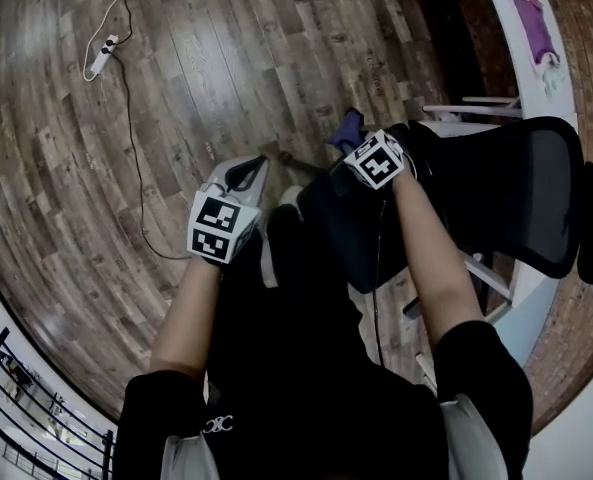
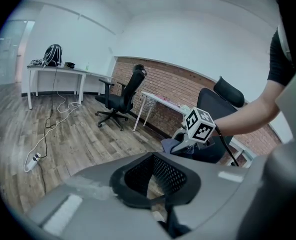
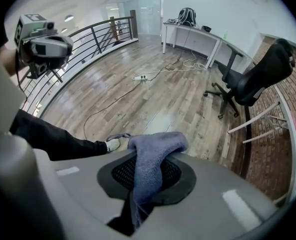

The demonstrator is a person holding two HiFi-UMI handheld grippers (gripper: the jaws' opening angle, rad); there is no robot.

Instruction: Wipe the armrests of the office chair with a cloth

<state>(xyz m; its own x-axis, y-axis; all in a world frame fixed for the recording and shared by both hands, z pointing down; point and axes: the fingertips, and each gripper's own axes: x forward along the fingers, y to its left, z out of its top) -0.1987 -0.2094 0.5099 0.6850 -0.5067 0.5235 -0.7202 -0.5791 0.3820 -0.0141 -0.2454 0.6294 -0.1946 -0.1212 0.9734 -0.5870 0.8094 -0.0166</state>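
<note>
Our right tongs [image 3: 138, 210] are clamped on the blue-grey cloth [image 3: 155, 151], which drapes over their front, held up near the black office chair [image 1: 506, 193]. Our left tongs [image 1: 251, 176] are closed on nothing, over the wooden floor [image 1: 206, 58].
</note>
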